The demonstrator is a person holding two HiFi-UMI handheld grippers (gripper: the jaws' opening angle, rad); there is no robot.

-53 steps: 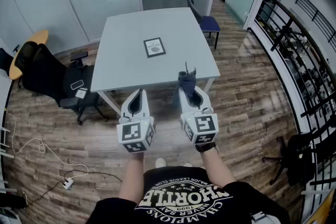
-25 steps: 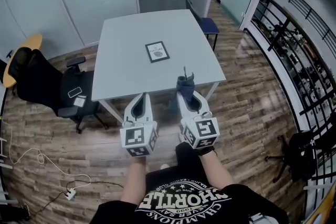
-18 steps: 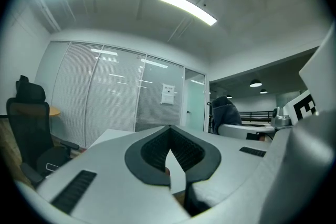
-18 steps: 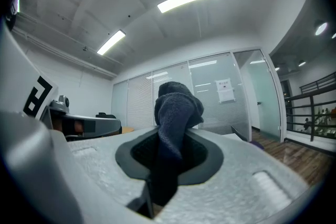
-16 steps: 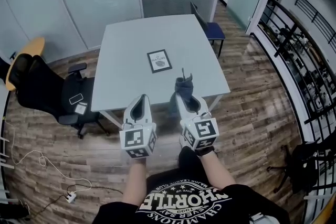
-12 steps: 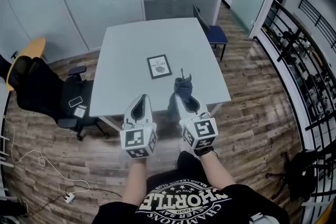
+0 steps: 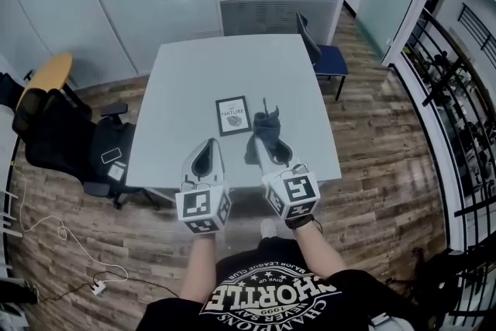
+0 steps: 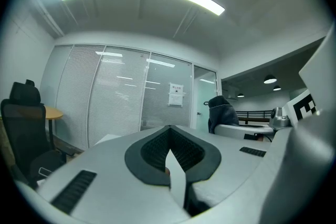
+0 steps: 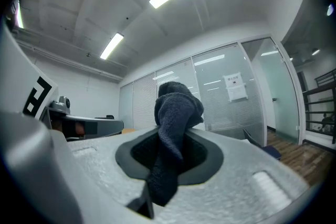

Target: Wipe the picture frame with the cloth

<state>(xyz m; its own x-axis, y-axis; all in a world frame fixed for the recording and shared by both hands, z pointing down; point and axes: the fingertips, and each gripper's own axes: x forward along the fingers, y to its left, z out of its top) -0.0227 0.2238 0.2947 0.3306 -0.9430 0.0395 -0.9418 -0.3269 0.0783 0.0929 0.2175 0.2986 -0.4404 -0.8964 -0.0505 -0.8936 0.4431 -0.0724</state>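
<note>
Head view, looking steeply down: a person stands at the near edge of a pale grey square bench [image 7: 186,74] and holds out two white hand-held grippers with marker cubes. A small dark-edged picture frame with a white print [image 7: 232,115] appears to lie flat near the middle of the bench, ahead of both grippers and untouched. A black office chair [image 7: 62,137] stands to the left of the bench and a blue chair [image 7: 329,58] at its far right corner.

The right gripper [image 7: 264,140] has its jaws clamped on a dark grey bunched cloth [image 7: 266,126]. The right gripper view shows the cloth [image 9: 176,107] pinched between the dark pads, with a thick wad standing above the jaws and a tail hanging below. In the head view the wad appears just right of the frame, though it seems to be held in the air above the bench and not yet on it.

The left gripper [image 7: 208,145] holds nothing. The left gripper view shows its jaws [image 8: 169,134] closed together at the tip, with only the room beyond.

Wiping has likely not begun. One risk is that the frame, apparently lying loose on a smooth top, slides away under the cloth unless the left gripper steadies it. Another is that the cloth, pinched only at its middle, pulls free when it drags. Pressing too low could put hard jaws against the glass.
</note>
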